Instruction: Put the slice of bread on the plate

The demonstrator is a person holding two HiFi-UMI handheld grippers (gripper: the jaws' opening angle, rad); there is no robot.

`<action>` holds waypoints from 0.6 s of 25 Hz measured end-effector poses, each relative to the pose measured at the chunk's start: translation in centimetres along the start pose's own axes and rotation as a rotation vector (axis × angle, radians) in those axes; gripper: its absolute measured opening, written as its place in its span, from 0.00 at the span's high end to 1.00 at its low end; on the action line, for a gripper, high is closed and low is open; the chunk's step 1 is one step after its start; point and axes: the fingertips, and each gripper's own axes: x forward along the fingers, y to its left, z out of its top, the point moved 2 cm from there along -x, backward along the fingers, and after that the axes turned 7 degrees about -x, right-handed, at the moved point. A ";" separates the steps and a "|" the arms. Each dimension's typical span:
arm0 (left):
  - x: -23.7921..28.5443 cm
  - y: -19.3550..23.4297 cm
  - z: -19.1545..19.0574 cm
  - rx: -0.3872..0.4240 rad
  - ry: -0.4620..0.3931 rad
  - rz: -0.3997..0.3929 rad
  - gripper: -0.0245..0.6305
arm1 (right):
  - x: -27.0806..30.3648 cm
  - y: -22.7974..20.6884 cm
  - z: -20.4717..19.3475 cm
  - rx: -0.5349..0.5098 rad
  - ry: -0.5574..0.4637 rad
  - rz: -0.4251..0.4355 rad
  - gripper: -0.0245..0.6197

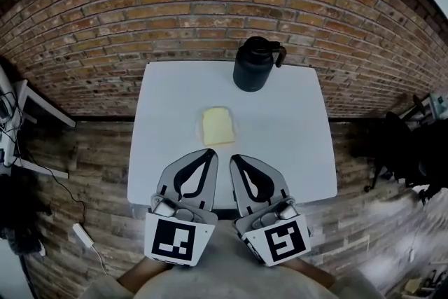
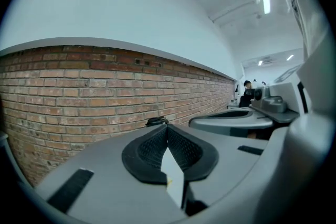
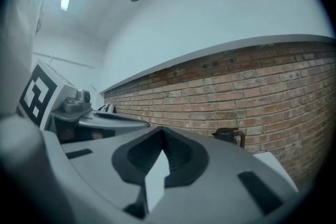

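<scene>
The fingers [image 2: 149,152] of the left gripper [image 2: 168,127] stood closed tip to tip with nothing between them. The right gripper [image 3: 160,129] was the same, its black pads meeting at the front and holding nothing. In the head view both were held side by side above the near edge of the white rectangular desk [image 1: 294,150]. They pointed away from the person toward the red brick wall [image 1: 175,3], which filled most of each gripper view, so they looked roughly level rather than tipped down at the surface.

A black lidded jug with a side handle [image 1: 255,64] stood at the far edge of the desk, well apart from both grippers.

The pale yellow, nearly square slice of bread [image 1: 218,126] lay flat near the middle of the desk, between the jug and the grippers. It was straight ahead of the fingertips and just beyond them. It sat slightly left of the gap between the two grippers, so the left gripper was nearer and more in line with it, while the right would have had to angle inward. The slice looked a touch longer in the near-to-far direction, with its sides running square to the way the fingers pointed.

A faint pale edge showed along its left side. Whether that was a white plate under it could not be told, and no other plate was in view. Any grasp would probably have needed the fingers to open and come down first.
</scene>
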 end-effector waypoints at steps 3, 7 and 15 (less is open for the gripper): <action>-0.1 -0.4 0.3 0.006 -0.012 -0.009 0.95 | -0.2 -0.1 0.3 -0.016 -0.011 -0.015 0.95; -0.6 -0.6 0.1 0.003 -0.003 -0.009 0.95 | -0.3 0.6 0.4 -0.022 -0.016 -0.010 0.95; 0.0 -0.5 -0.2 0.001 0.002 -0.013 0.95 | 0.1 0.6 0.0 -0.016 -0.009 0.001 0.95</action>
